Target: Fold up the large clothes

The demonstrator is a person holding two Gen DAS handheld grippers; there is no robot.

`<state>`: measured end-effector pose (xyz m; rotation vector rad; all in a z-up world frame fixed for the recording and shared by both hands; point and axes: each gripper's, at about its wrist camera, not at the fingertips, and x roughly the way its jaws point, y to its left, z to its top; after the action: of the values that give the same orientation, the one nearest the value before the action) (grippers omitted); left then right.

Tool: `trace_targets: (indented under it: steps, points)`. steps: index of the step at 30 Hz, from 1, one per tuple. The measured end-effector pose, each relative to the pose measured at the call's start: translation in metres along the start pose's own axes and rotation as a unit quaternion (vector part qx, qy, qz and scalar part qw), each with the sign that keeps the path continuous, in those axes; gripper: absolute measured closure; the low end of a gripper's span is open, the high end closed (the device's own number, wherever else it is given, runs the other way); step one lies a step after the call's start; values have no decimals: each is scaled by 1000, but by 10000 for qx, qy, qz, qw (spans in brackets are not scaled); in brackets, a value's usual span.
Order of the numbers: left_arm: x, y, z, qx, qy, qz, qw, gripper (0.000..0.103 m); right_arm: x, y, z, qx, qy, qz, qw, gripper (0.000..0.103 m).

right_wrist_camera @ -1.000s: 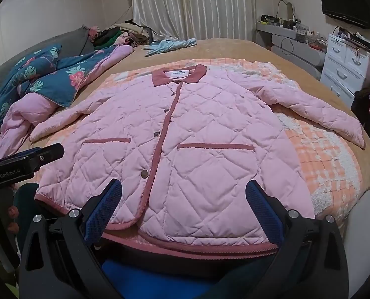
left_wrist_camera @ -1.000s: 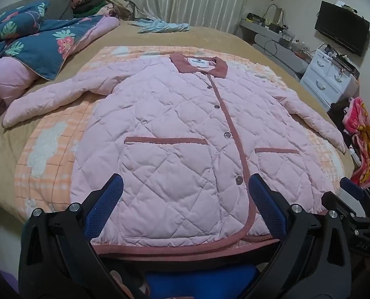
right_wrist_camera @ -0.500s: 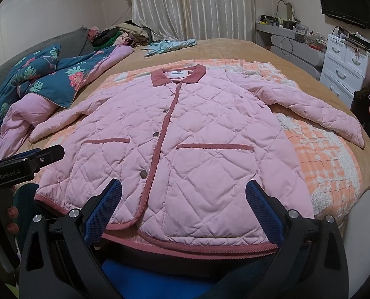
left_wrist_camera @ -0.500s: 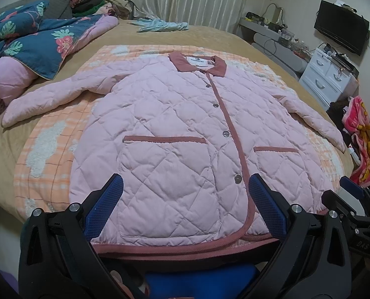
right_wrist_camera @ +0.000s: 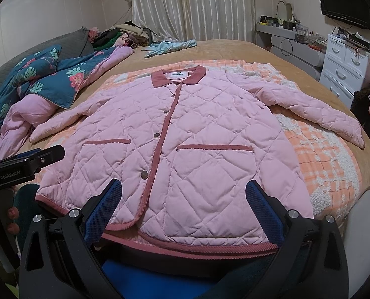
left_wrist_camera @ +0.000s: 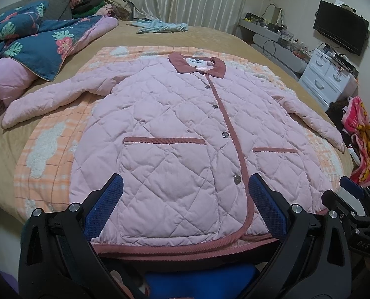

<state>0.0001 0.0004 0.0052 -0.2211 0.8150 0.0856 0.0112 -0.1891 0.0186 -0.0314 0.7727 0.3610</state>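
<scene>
A pink quilted jacket (left_wrist_camera: 175,129) with a dusty-red collar, trim and snap buttons lies flat, front up and buttoned, on an orange checked blanket (left_wrist_camera: 43,154) on the bed, both sleeves spread out. It also shows in the right wrist view (right_wrist_camera: 205,134). My left gripper (left_wrist_camera: 185,194) is open and empty, above the hem on the jacket's left half. My right gripper (right_wrist_camera: 183,196) is open and empty, above the hem on the right half. The left gripper shows at the left edge of the right wrist view (right_wrist_camera: 25,162). The right one shows at the right edge of the left wrist view (left_wrist_camera: 354,199).
A blue floral and pink duvet (left_wrist_camera: 30,47) is heaped at the bed's left. A light blue garment (left_wrist_camera: 160,26) lies at the far end. White drawers (left_wrist_camera: 329,77), a TV (left_wrist_camera: 340,30) and a pink printed cloth (left_wrist_camera: 361,137) are on the right.
Both grippers stay open near the hem. The views have barely shifted; the jacket has not moved.
</scene>
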Motion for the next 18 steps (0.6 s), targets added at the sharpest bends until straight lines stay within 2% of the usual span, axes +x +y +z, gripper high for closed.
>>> trace_targets:
  steps: [18]
  points:
    - [-2, -3, 1, 10, -5, 7, 10000, 9, 0, -1, 1, 16, 4, -21, 10000, 4]
